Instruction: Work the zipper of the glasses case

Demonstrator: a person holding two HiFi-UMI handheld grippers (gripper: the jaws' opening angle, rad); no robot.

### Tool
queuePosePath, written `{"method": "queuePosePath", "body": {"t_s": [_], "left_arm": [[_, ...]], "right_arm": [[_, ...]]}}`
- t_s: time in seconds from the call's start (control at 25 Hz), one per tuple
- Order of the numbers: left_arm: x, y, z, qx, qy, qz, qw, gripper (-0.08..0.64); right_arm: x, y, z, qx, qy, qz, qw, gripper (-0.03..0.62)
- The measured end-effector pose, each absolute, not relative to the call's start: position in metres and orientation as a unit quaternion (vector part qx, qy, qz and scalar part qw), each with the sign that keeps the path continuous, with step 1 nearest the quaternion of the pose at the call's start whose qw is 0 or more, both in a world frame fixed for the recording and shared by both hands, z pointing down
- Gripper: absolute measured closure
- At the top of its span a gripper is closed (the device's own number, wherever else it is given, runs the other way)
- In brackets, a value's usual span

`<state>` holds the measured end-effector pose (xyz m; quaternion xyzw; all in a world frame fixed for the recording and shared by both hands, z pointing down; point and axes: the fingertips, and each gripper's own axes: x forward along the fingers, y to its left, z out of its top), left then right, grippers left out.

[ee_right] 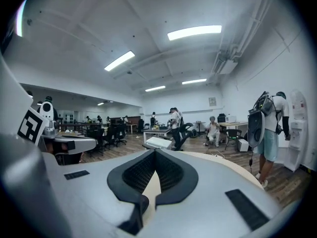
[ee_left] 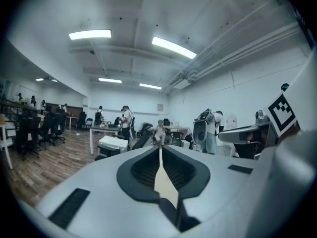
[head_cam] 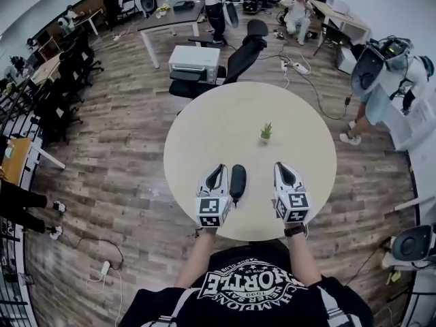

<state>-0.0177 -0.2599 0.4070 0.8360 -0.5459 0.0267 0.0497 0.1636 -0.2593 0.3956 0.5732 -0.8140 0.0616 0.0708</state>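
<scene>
**On the bench (head_cam: 204,128): light, slippery goods**

At its six o'clock the glasses case (head_cam: 237,182) is laid, with the left tongs (head_cam: 219,168) at the case's nine and the right tongs (head_cam: 281,165) at three. Both are pressed together, empty. The case is probably light and stiff: the body is best steadied and the zipper pull, unseen here, pinched.

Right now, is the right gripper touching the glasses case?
Apart. The head view shows bare table between the right gripper and the glasses case, which lies nearer the left gripper.

Around the frame's centre are one round table (head_cam: 204,114), one black glasses case (head_cam: 237,182), one small potted plant (head_cam: 266,132) and two grippers, the left gripper (head_cam: 218,170) and the right gripper (head_cam: 282,167).
</scene>
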Motion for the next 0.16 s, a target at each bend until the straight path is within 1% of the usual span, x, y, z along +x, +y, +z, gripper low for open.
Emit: {"method": "queuePosePath", "body": {"t_s": [0.08, 0.16], "left_arm": [[-0.017, -0.268, 0.441, 0.83, -0.547, 0.054, 0.094, 0.538], [-0.02, -0.267, 0.49, 0.818, -0.547, 0.093, 0.152, 0.538]], "right_arm": [[0.16, -0.268, 0.423, 0.555, -0.82, 0.083, 0.108, 0.572], [0.152, -0.269, 0.468, 0.528, -0.824, 0.119, 0.167, 0.572]]}}
